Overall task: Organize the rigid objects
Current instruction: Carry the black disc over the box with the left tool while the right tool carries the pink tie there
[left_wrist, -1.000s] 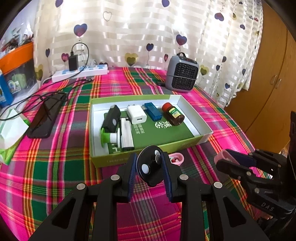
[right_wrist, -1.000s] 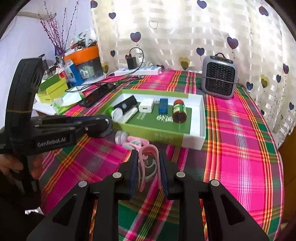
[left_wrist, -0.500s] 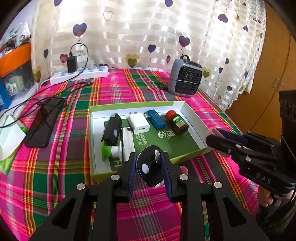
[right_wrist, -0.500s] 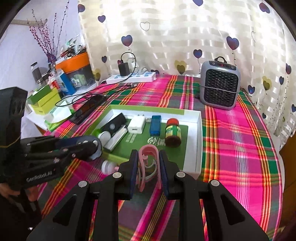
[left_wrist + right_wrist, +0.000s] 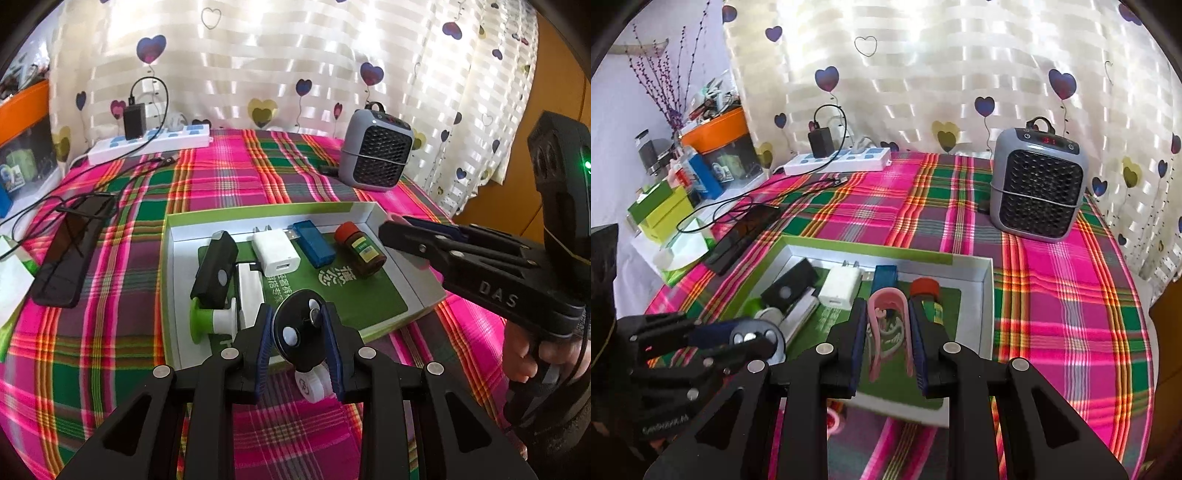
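A green-and-white box [image 5: 173, 280] on the plaid table holds a black device [image 5: 216, 271], a white charger [image 5: 275, 256], a blue USB stick [image 5: 316, 243], a brown bottle with a red cap [image 5: 360, 253] and a green-and-white spool [image 5: 210, 321]. My left gripper [image 5: 299, 339] is shut on a black round disc [image 5: 299, 332] above the box's near edge. My right gripper [image 5: 888, 332] is shut on a pink clip [image 5: 888, 326], held over the box's right half beside the bottle [image 5: 929, 295]. A white-and-pink item [image 5: 312, 382] lies on the cloth under the left gripper.
A grey heater [image 5: 1038, 190] stands behind the box at the right. A black phone [image 5: 70, 254] with cables lies left of it, and a white power strip [image 5: 151, 144] sits by the curtain. Boxes and clutter [image 5: 665, 206] stand at the far left.
Both grippers have moved forward toward the box. The right one now carries the pink clip over the box interior; the left one holds the disc over the near edge.
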A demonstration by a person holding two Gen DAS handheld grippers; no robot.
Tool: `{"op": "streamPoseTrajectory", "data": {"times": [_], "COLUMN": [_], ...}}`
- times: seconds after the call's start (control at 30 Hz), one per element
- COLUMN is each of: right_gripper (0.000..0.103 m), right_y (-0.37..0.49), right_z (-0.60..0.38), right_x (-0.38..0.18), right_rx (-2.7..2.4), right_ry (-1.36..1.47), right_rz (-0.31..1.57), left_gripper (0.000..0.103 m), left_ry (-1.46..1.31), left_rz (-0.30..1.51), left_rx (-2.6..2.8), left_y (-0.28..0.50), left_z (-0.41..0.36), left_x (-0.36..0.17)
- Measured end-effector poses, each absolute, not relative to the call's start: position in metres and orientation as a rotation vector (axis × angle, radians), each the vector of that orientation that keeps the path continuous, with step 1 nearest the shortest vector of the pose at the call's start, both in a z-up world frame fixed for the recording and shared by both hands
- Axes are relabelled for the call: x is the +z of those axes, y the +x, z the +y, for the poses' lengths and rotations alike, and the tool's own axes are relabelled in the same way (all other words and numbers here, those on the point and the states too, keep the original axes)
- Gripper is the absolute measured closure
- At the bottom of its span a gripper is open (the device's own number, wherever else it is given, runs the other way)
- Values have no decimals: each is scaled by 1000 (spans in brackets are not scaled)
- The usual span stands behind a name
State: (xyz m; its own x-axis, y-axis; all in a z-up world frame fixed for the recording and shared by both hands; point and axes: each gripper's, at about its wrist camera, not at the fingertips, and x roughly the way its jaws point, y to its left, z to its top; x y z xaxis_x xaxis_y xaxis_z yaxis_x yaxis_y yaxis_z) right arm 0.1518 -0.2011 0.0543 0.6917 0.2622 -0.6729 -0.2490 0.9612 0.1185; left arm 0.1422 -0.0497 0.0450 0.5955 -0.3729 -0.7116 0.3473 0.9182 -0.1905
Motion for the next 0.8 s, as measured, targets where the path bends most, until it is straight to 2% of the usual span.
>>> {"op": "streamPoseTrajectory", "data": {"times": [0.8], "right_gripper": [79], "right_y": [209], "right_z": [-231], "right_x": [38], "right_rx": [189], "right_ry": [62], "right_rz": [821], "left_gripper": [78], "left_ry": [-23], "left_rz": [874], "left_rx": [-425], "left_y": [165], "left_z": [-62], "left_x": [31]}}
